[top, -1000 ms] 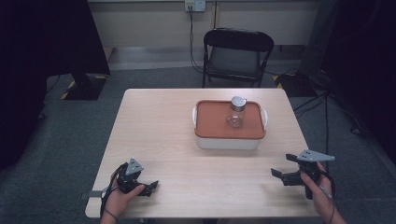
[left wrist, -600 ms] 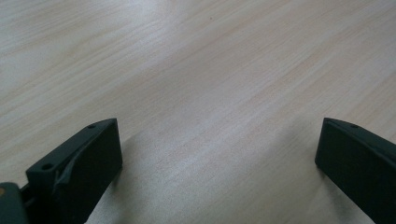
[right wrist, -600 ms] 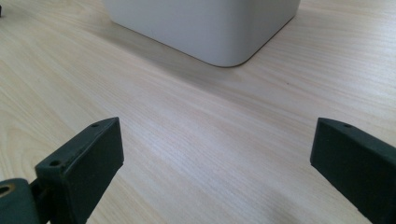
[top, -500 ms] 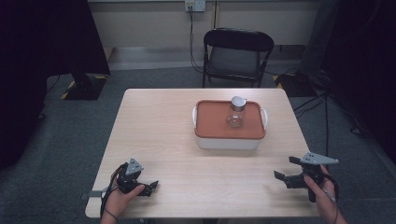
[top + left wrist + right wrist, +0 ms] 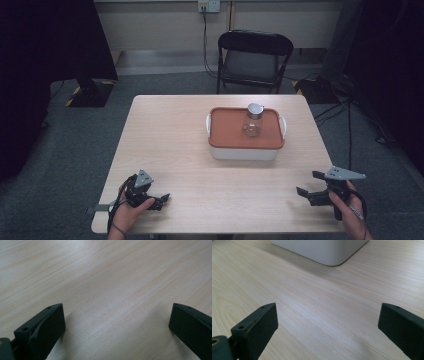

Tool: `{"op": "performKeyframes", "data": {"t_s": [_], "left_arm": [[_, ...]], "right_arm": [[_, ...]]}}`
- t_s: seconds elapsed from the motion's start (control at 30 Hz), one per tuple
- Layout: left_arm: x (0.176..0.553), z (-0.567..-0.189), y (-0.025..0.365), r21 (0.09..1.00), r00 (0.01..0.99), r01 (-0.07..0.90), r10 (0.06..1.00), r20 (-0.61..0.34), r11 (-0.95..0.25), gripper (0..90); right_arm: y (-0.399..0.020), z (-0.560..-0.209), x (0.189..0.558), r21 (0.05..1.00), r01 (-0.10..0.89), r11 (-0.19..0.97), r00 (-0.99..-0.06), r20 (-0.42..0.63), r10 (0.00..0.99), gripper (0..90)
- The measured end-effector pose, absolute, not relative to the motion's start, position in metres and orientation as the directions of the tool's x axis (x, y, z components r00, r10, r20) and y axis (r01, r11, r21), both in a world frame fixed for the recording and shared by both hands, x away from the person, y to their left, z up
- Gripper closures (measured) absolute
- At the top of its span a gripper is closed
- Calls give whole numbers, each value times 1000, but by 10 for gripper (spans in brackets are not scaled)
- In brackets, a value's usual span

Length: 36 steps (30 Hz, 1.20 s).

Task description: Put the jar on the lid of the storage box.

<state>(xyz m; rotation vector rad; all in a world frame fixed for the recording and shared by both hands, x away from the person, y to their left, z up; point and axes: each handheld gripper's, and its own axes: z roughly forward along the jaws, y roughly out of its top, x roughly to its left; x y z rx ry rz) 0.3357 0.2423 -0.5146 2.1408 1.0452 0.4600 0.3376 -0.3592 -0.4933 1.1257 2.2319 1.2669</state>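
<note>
High view: jar [image 5: 253, 120], apparently glass, upright on the orange-lidded box [image 5: 245, 148], centre frame. Left gripper [image 5: 156, 200], lower left, and right gripper [image 5: 306, 186], lower right, jaws spread wide over bare table [image 5: 170, 130], holding nothing.

A lidded container [image 5: 245, 142] is set right of centre on the bench [image 5: 170, 140], with a small jar [image 5: 253, 120] stood on its lid. A chair [image 5: 254, 60] is placed behind the bench. The left hand-held gripper [image 5: 159, 199] and right hand-held gripper [image 5: 309, 186] are positioned near the front corners, well apart.
</note>
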Motion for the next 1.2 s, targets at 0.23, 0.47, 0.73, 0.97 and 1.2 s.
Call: {"op": "performKeyframes", "data": {"t_s": [0.23,0.47,0.73,0.97,1.2], "left_arm": [[336,-515,242,722,611,543,791,11,-429,2],[336,-515,242,722,611,543,791,11,-429,2],[336,-515,242,722,611,543,791,11,-429,2],[336,-515,242,722,611,543,791,11,-429,2],[336,-515,242,722,611,543,791,11,-429,2]], "right_arm": [[-362,-496,334,829,474,297,-632,86,770,16],[-364,-498,332,825,476,304,-635,84,768,16],[-367,-500,329,813,478,333,-642,65,764,15],[-367,-504,328,803,477,356,-645,44,763,15],[-366,-508,328,784,480,395,-655,21,755,15]]}}
